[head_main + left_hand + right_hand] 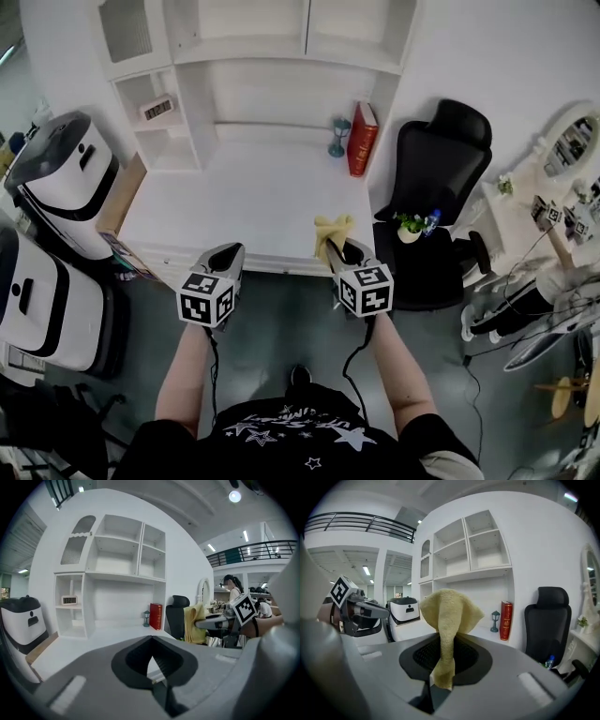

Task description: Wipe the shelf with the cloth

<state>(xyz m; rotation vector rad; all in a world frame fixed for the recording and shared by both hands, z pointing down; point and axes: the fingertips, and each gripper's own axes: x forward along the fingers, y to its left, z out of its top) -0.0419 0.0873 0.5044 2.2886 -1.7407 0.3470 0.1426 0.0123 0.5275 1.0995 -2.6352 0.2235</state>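
My right gripper point(331, 253), lower centre, has its jaws clamped on a fold of the cloth point(333, 228). It looks soft, light and floppy, likely to bunch. The left gripper point(228, 254) has its jaws closed, empty.

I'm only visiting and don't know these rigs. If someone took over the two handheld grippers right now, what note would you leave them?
Left gripper: shut, with nothing between its jaws, held over the desk's front edge.
Right gripper: shut on the yellow cloth, which sticks up loosely above the jaws, also at the front edge.
Shelf unit: at the back of the desk. A red book and a small lantern ornament stand at its right, and a small clock sits in a left cubby.
Done: the cloth is in the gripper.
Left: the cloth is not touching the shelf, so all the wiping remains. You would probably work around the book and ornament.
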